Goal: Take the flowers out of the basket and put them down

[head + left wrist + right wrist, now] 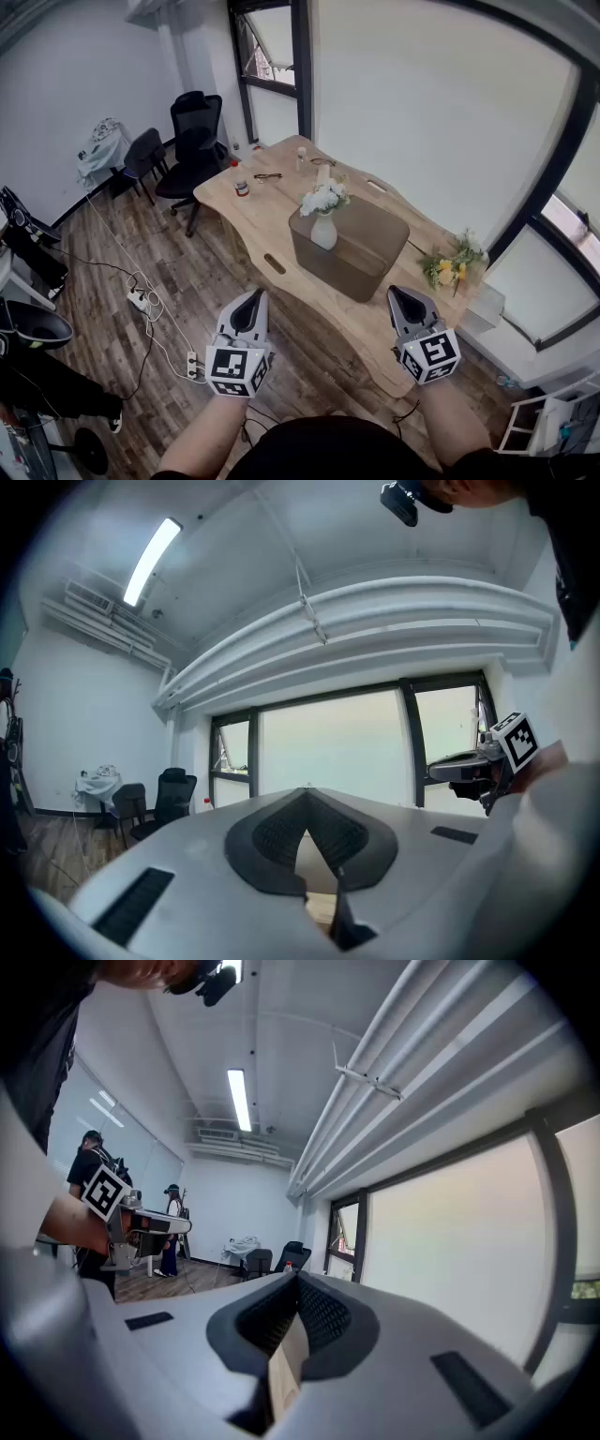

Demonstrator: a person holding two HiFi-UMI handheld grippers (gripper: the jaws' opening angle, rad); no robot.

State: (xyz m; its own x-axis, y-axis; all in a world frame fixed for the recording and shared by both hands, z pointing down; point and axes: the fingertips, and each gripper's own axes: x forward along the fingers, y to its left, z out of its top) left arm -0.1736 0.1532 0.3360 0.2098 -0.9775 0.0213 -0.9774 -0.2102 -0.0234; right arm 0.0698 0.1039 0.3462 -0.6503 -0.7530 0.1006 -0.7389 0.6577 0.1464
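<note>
Both hand-held grippers are held level and side by side, short of the surface's near edge, which suggests that the reach toward the basket is not yet begun. The left hand-held gripper (253, 300) is seen clenched with nothing between its jaws, and the right hand-held gripper (398, 296) is likewise clenched and empty. The brown basket (361, 248) is carried about the middle of the wooden surface (267, 225). The white flowers (324, 198), set in a white vase (323, 232), are seen upright at the basket's far left corner, apparently standing inside it; nothing else can be made out in the basket. A bunch of yellow flowers (452, 265) is laid at the surface's right edge, well apart from the basket. A pair of glasses (267, 176) and a small bottle (242, 187) are left toward the far end, and the task is judged not yet started
</note>
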